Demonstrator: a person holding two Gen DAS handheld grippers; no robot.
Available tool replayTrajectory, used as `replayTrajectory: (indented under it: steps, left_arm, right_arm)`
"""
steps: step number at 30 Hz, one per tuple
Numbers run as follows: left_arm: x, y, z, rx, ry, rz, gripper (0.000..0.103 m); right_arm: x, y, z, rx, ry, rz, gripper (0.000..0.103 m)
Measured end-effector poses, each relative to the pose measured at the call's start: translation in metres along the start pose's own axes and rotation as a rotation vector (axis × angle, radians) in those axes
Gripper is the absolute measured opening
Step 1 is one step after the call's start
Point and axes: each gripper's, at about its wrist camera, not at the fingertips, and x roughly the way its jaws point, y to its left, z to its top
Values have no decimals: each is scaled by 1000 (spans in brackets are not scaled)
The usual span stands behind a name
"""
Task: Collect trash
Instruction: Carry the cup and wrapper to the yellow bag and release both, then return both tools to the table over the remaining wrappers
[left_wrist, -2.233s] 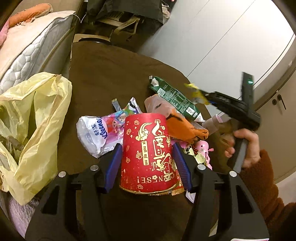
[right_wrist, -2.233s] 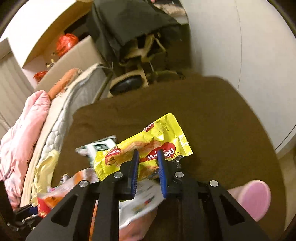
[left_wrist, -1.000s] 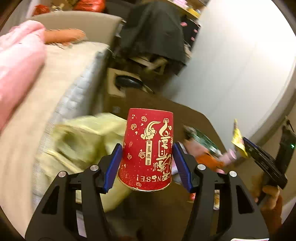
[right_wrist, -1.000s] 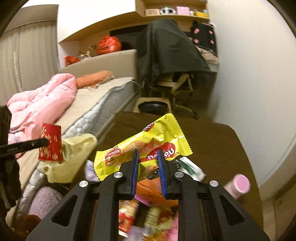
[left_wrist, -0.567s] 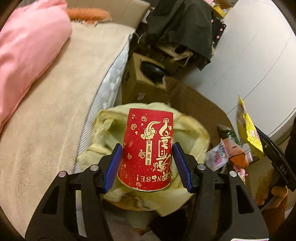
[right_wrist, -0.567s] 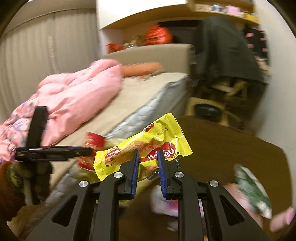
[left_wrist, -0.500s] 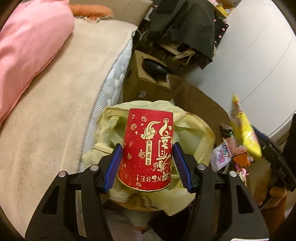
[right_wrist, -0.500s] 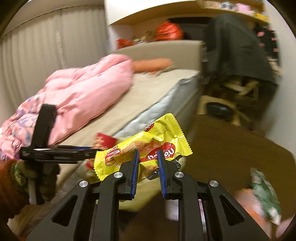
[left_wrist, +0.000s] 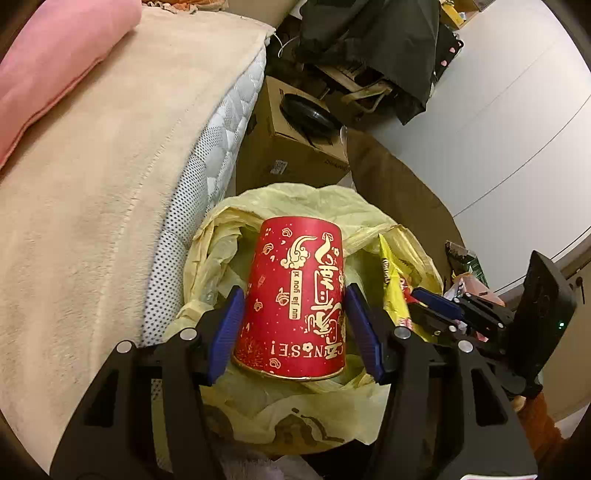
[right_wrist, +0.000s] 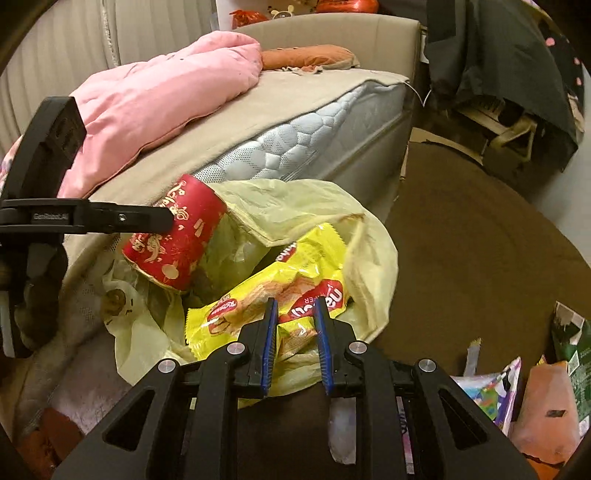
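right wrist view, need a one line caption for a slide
Right gripper releasing a yellow snack wrapper over the open yellow trash bag while the left gripper holds a red paper cup above it.

Bed with quilted mattress (right_wrist: 295, 140) under a beige sheet (left_wrist: 92, 177); pink duvet (right_wrist: 155, 99) and orange cushion (right_wrist: 306, 55) on top. Cardboard box (left_wrist: 295, 147) bearing a black round object (left_wrist: 308, 112), just beside the bed. Dark garment (left_wrist: 369, 40) draped over furniture behind. Brown table (right_wrist: 480, 236).

the red paper cup (left_wrist: 297, 295) reads "wu jia you xi", upside down, plus gold chinese characters i can't make out.
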Motion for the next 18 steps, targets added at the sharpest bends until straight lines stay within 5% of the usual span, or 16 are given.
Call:
replayTrajectory:
  steps: [9,12,18]
  left_arm:
    - [-3,8,9,-48,-19,-56,57]
    - [-19,6,11,-50,-67,-26,58]
    - [-42,-6,10,-31,-142,42,62]
  right_arm:
    - [-10,-4,3,16,-66,32,27]
    - [-15,-3,5,16,-97,25,37]
    - [-27,-6,6,31,-120,3,40]
